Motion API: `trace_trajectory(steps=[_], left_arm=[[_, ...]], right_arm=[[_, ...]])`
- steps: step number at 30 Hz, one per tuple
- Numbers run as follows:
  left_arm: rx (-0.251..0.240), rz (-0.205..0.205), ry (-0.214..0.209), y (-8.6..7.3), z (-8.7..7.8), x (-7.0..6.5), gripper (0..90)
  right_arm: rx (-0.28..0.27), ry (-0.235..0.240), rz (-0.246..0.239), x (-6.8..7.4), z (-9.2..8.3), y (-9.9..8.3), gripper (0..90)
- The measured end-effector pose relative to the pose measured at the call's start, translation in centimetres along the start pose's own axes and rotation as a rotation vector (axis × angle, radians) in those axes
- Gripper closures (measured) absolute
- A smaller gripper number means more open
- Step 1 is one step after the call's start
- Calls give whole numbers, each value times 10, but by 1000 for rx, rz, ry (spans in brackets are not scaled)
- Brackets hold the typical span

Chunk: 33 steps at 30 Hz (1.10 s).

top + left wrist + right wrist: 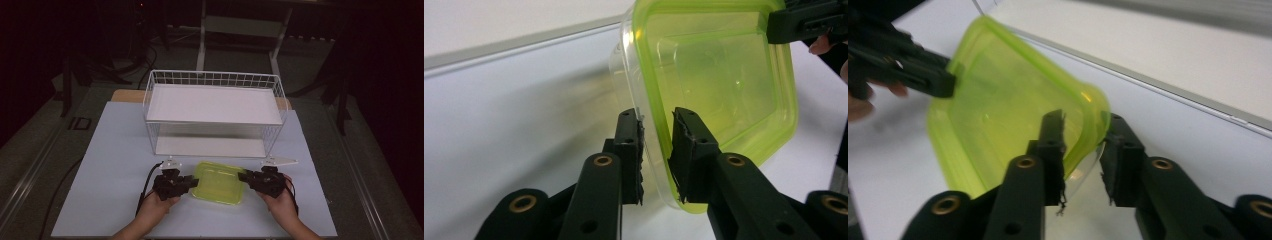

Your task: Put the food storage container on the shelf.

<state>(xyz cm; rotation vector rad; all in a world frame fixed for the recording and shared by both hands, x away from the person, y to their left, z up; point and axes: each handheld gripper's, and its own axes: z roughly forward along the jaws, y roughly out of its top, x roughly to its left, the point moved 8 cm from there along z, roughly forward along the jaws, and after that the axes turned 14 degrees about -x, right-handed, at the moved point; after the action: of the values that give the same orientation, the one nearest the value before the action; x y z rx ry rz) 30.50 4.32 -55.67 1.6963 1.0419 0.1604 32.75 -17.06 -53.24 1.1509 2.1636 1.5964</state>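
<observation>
My left tool (pixel 192 181) pinched the near-left rim of the green-lidded container (pixel 220 182), and my right tool (pixel 243 176) clamped its opposite edge. It lay between them on the tabletop (pixel 115 165), the wire rack (pixel 215 112) just beyond.

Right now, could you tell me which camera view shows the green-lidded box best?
The high view: the whole box lies there between both grippers, before the wire rack. The left gripper view shows its lid close up; the right gripper view shows it blurred.
</observation>
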Motion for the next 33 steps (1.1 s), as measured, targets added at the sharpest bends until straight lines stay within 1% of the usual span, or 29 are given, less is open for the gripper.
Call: trace_trajectory(steps=[1, 2, 4, 5, 6, 7, 8, 10, 12, 13, 16, 17, 20, 21, 22, 24, 25, 26, 28, 29, 30, 33], left_arm=[[0, 0, 0, 0, 0, 0, 753], [3, -22, -7, -1, -1, -1, 760], [-2, -47, -21, 0, -3, -3, 774], [-2, -47, -21, 0, -3, -3, 784], [-17, -19, -13, 3, -5, -7, 795], [-22, 0, 0, 5, -6, -7, 798], [-29, -8, 1, 7, -7, -7, 804], [-25, 3, 4, 10, -7, -6, 806], [-24, 1, 8, 11, -7, -4, 807], [-23, -6, 8, 12, -7, -4, 807], [-35, -11, 12, 17, -8, -1, 807], [-35, -11, 12, 17, -8, -1, 807], [-62, -26, 19, 29, -7, 4, 807], [-62, -26, 19, 29, -7, 4, 807], [-75, -21, 20, 36, -7, 5, 807], [-90, -23, 23, 43, -6, 6, 807], [-90, -23, 23, 43, -6, 6, 807], [-101, -20, 28, 50, -6, 9, 807], [-114, -21, 38, 57, -4, 11, 807], [-114, -21, 38, 57, -4, 11, 807], [-125, -23, 43, 62, -3, 13, 807], [-132, -24, 55, 67, 0, 19, 807]], right_arm=[[-1, -7, 2, 1, 0, 1, 751], [-3, -12, -4, 2, 0, 2, 761], [-3, -19, 11, 3, -1, 3, 773], [-3, -19, 11, 3, -1, 3, 773], [-15, -27, 8, 4, -3, 7, 790], [-16, -31, 6, 4, -4, 8, 789], [-12, -33, -10, 4, -3, 9, 790], [-10, -32, -6, 3, -2, 9, 792], [-11, -32, -8, 3, -1, 10, 792], [-13, -32, -11, 3, 0, 12, 792], [-19, -30, -18, 3, 3, 18, 792], [-24, -32, -24, 3, 4, 21, 791], [-43, -38, -39, 2, 7, 32, 790], [-51, -37, -45, 2, 8, 37, 790], [-57, -41, -50, 0, 9, 42, 789], [-68, -40, -57, -2, 11, 49, 787], [-68, -40, -57, -2, 11, 49, 787], [-81, -40, -62, -4, 13, 59, 785], [-90, -43, -63, -6, 16, 66, 783], [-90, -43, -63, -6, 16, 66, 783], [-101, -46, -72, -8, 19, 75, 781], [-107, -46, -72, -12, 24, 81, 778]])
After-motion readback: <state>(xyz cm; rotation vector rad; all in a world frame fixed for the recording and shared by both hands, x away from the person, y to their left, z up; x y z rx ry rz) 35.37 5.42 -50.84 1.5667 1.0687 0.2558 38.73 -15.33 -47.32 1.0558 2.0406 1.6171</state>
